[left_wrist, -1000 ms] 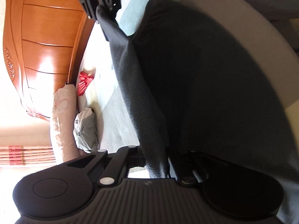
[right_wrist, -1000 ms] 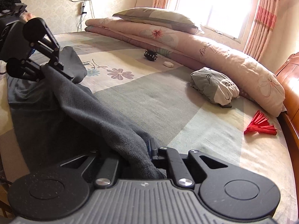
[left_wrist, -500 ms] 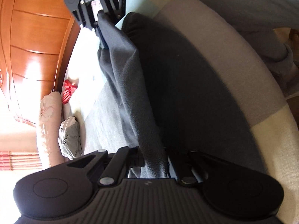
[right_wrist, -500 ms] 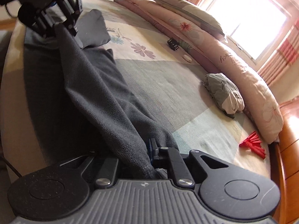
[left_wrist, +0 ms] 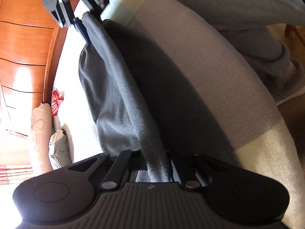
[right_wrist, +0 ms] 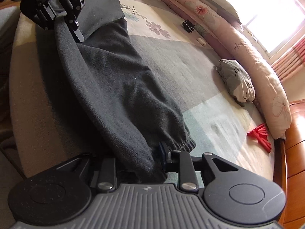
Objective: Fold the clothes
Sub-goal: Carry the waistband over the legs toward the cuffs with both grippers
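A dark grey fleece garment [right_wrist: 118, 87] with an elastic cuff is stretched between both grippers over the bed. My left gripper [left_wrist: 155, 164] is shut on one end of the garment [left_wrist: 122, 103]. My right gripper [right_wrist: 150, 164] is shut on the cuffed end. Each gripper shows at the far end in the other's view: the right gripper [left_wrist: 83, 21] at the top of the left wrist view, the left gripper [right_wrist: 64, 24] at the top left of the right wrist view. The cloth hangs taut along its upper edge and sags below onto the bed.
The bed sheet [right_wrist: 190, 63] has green, beige and flower patches. A long pink rolled quilt [right_wrist: 247, 53], a small grey bundle [right_wrist: 236, 82], a red fan-like item [right_wrist: 261, 137] and a small black clip [right_wrist: 188, 25] lie on it. A wooden bed board [left_wrist: 24, 47] stands beyond. The person's grey-trousered leg [left_wrist: 257, 36] is by the bed edge.
Both grippers have swung with the garment toward the near bed edge. The cloth has spread flatter and lower, and the cuffed end now shows beside my right gripper.
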